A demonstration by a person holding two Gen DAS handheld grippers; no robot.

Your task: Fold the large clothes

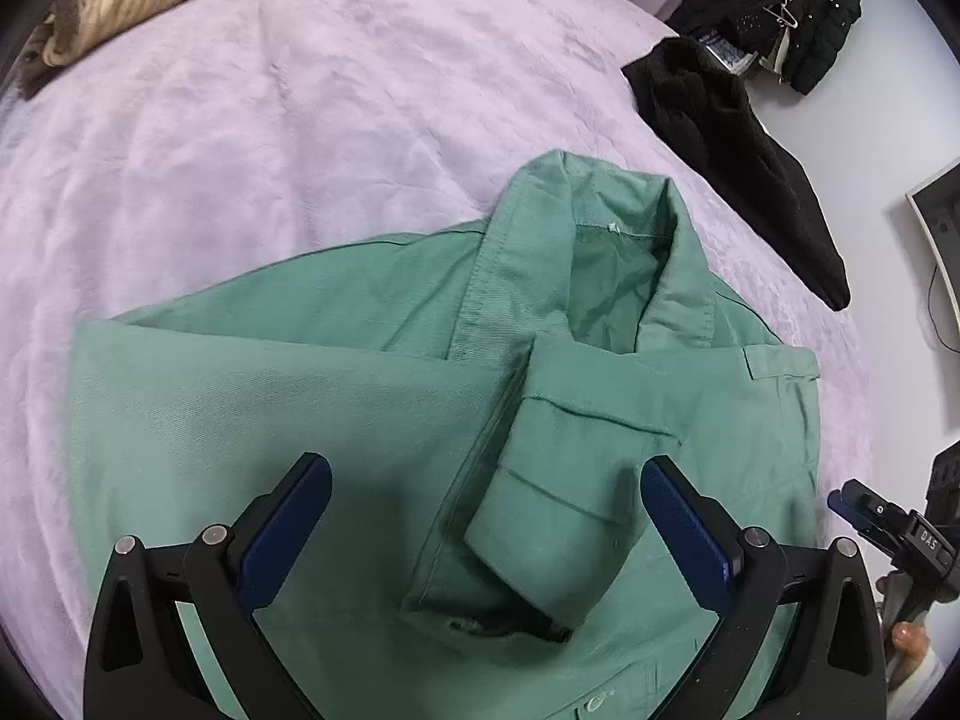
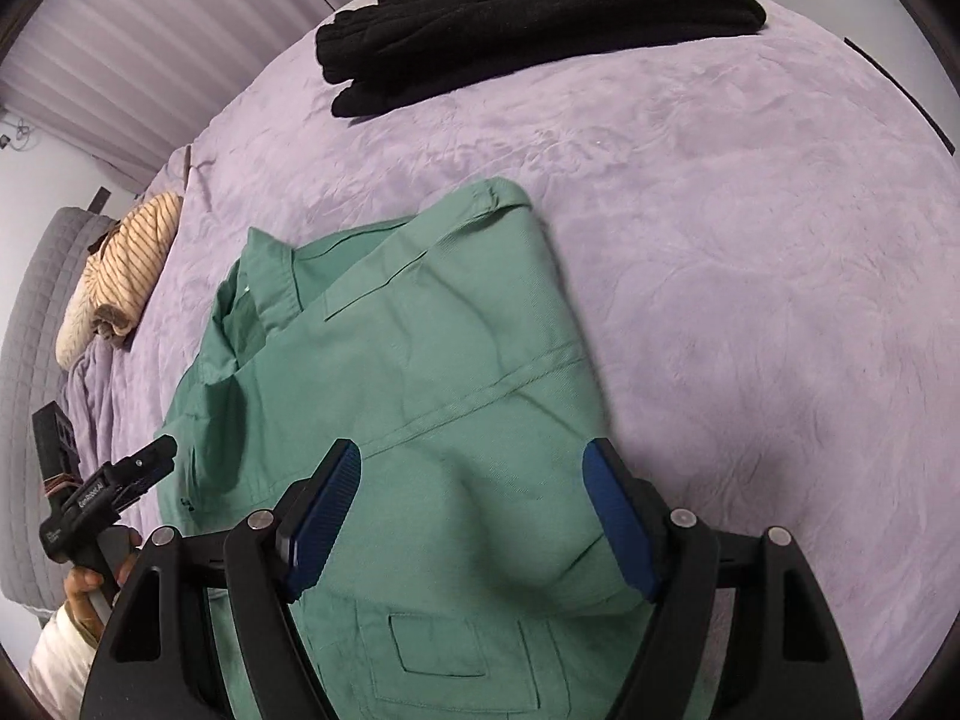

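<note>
Green jacket [image 1: 372, 420] part-folded near the bed [image 1: 240, 120] edge; left tool [image 1: 486, 516] and right tool [image 2: 474, 516] both wide open, holding nothing. Risk: the loosely tucked sleeve may spring open.

"DAS" on the right gripper [image 1: 840, 501]

Soft, even indoor light, no glare. Both fisheye views curve strongly, with dark vignetted corners. Faint shadows fall beneath the grippers, and the green jacket [image 2: 456, 360] has blurred edges.
</note>
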